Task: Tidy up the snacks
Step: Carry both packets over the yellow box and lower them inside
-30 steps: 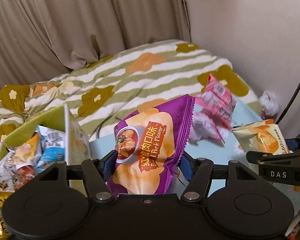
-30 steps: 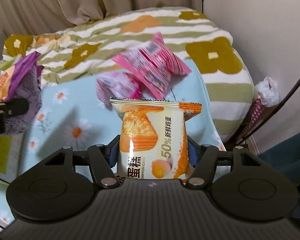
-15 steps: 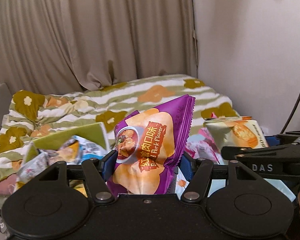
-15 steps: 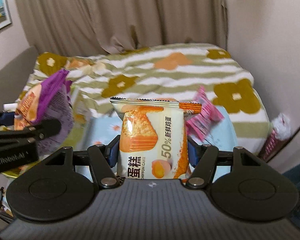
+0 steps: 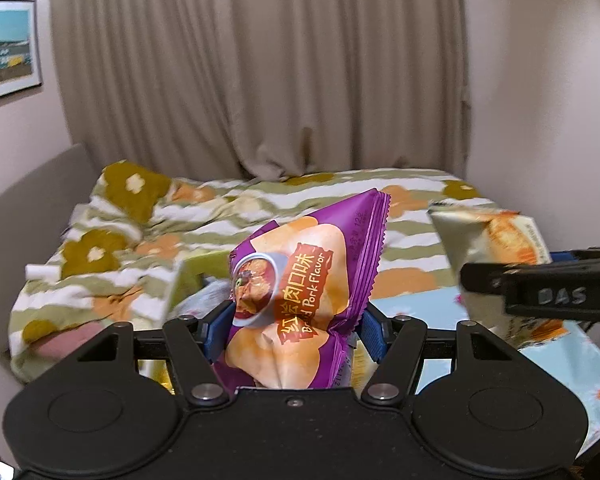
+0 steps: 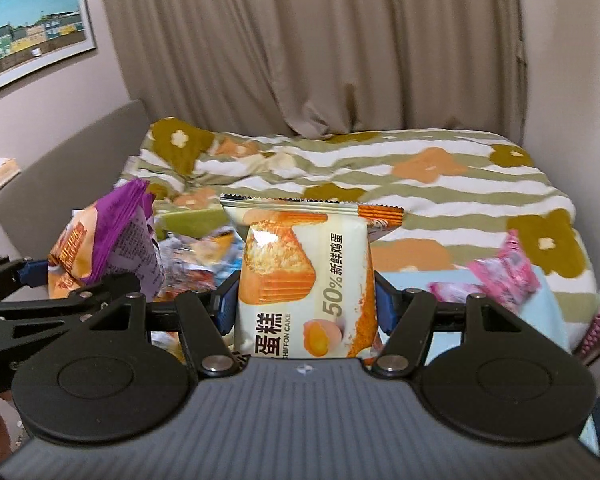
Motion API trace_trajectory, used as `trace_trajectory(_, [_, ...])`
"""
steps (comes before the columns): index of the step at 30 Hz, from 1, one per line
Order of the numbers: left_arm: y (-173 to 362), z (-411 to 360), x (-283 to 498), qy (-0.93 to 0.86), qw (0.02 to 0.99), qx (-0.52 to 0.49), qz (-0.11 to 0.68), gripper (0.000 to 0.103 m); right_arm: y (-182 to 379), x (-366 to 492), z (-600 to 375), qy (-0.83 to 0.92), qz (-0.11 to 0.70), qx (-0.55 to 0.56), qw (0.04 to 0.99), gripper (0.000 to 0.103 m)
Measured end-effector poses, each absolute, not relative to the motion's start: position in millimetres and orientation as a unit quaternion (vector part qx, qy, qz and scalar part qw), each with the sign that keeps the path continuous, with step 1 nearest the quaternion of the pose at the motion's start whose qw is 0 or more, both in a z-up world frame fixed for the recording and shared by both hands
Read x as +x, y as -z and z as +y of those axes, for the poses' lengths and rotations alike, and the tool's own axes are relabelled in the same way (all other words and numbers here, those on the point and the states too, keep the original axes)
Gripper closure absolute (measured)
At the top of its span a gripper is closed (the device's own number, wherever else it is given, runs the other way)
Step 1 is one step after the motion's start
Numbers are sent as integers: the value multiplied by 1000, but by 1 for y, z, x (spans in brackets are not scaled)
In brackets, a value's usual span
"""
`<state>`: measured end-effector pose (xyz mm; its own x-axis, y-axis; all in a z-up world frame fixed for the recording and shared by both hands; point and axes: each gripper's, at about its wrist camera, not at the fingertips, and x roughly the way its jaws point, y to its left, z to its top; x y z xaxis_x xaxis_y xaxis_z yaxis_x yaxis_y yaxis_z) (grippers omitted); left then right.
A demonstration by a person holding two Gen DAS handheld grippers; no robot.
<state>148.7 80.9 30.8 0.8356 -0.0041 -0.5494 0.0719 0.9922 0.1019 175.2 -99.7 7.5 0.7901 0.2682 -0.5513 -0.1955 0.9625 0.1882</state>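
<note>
Raised and tilted up since a second ago, both wrist views now taking in more beige curtain [image 5: 260, 68] and a framed picture [image 6: 32, 24] on the wall, less of the bedding. Left gripper [image 5: 296, 332] clamped on the purple braised-pork-flavor snack packet [image 5: 300, 300], held upright above the striped floral quilt [image 5: 140, 220], blue finger pads [image 5: 374, 336] pressing its lower sides. Right gripper [image 6: 304, 312] clamped on the chiffon cake packet [image 6: 300, 280], also upright, serrated top edge level. Seen side by side: cake packet [image 5: 496, 240] just right of the purple one in the left view, purple packet [image 6: 108, 236] to the left in the right view. Behind and between them, a green box [image 6: 192, 220] with blurred wrappers in it. Pink snack packets [image 6: 508, 276] lying on the light-blue daisy cloth [image 6: 420, 280] to the right.
</note>
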Motion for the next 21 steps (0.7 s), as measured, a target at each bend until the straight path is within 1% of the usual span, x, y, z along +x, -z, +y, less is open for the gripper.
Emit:
trace_trajectory(5, [-14,117,169,6,950,51,309,34,-7,190,-60,-132,303,60,942,24])
trace_trajectory(8, [-4,129,179,10,943,42,329,32,-5,198,-42,-133,309,63,940,24])
trace_trajectory(9, [-1,132,181,13,942,36,335,26,-4,201,-38,-133,311,64,939,24])
trace_trajectory(10, [1,134,183,18,940,31,340,12,-3,204,-35,-133,313,64,938,24])
trace_trajectory(12, [2,138,181,24,941,24,336,0,-3,208,-29,-132,316,63,938,24])
trace_trajectory(21, [-6,149,166,10,946,2,323,0,1,218,-28,-143,321,55,935,24])
